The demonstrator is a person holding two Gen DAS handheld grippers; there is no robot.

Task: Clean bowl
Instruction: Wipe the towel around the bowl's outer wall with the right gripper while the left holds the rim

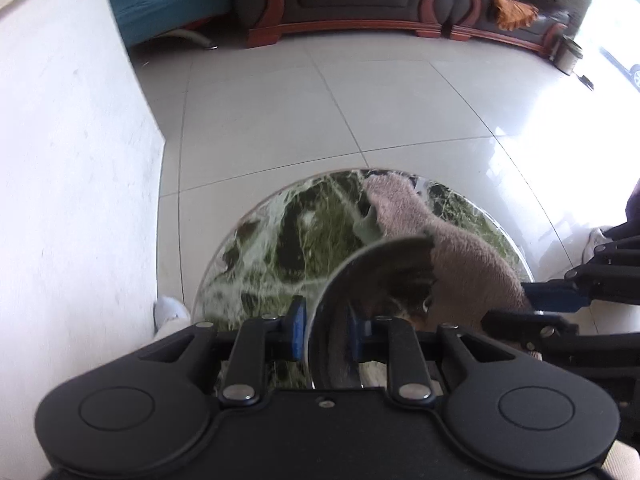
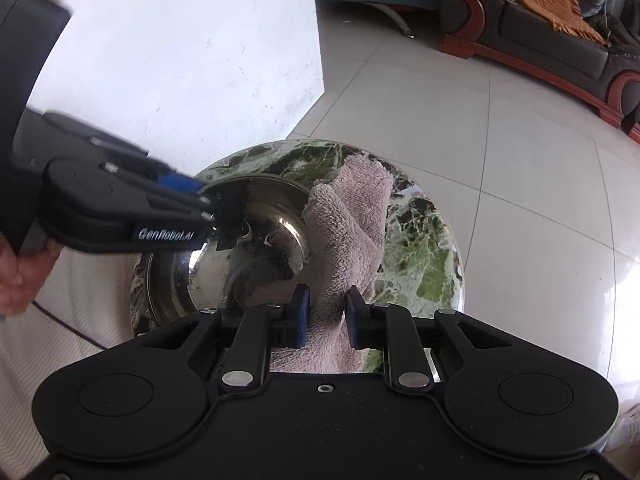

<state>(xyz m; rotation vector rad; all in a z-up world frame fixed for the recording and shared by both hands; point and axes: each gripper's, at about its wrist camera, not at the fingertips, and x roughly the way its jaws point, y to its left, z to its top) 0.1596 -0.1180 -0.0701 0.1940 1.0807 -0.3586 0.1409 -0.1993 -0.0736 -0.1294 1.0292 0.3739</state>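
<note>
Left gripper (image 1: 324,330) nearest, closed to a narrow gap across rim of steel bowl (image 2: 256,240), probably to steady it, tilted, on round marble worktop (image 2: 424,264). Right gripper (image 2: 327,320) nearly closed, pinching pinkish towel (image 2: 352,224), draped over bowl's right rim, apparently ready for wiping. Both grippers angled steeply downward, side by side, left hand (image 2: 16,280) visible at handle.

Shiny steel bowl (image 2: 256,248) tilted on marble table, pinkish towel (image 2: 348,240) draped against it.
</note>
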